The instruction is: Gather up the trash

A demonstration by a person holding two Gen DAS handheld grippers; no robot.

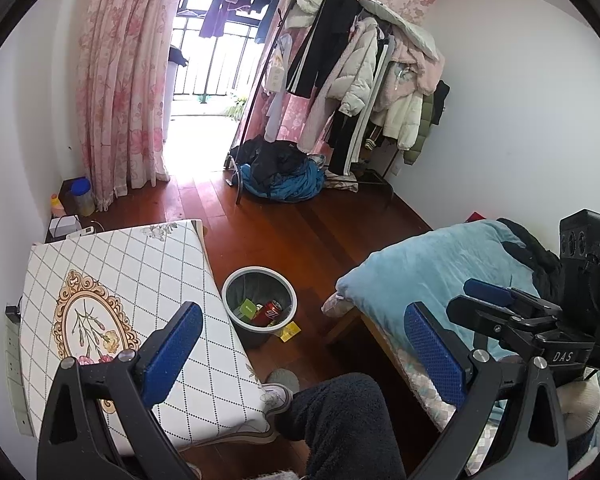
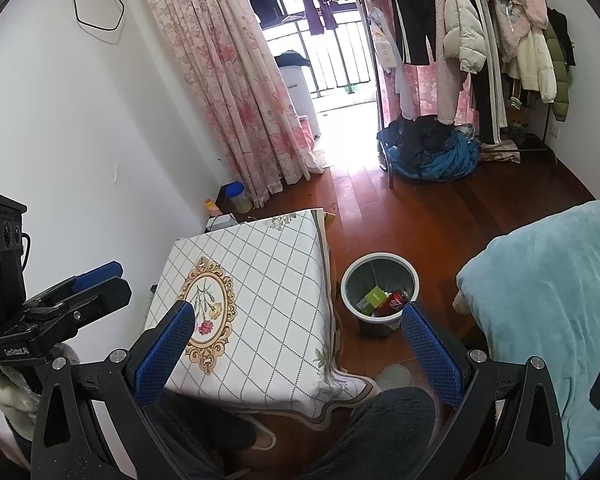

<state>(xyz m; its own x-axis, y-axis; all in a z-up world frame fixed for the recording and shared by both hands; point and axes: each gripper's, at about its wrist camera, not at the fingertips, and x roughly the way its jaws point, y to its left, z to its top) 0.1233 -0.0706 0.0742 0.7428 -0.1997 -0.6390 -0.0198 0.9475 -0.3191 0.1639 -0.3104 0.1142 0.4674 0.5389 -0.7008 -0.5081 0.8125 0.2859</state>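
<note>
A round grey trash bin (image 1: 236, 280) (image 2: 350, 276) stands on the wood floor between the table and the bed. Inside it lie a red can (image 1: 267, 313) (image 2: 396, 301) and a green box (image 1: 247, 309) (image 2: 371, 298). A yellow scrap (image 1: 289, 333) lies on the floor beside the bin. My left gripper (image 1: 302, 350) is open and empty, held above the table edge and my knee. My right gripper (image 2: 296, 354) is open and empty over the table's near corner. The right gripper also shows in the left wrist view (image 1: 452, 302), open.
A table with a white diamond-pattern cloth (image 1: 140, 280) (image 2: 260, 272) stands left of the bin. A bed with a blue blanket (image 1: 428, 268) (image 2: 548, 280) is on the right. A loaded clothes rack (image 1: 364, 80) and a clothes pile (image 1: 280, 176) are farther back. My legs are below.
</note>
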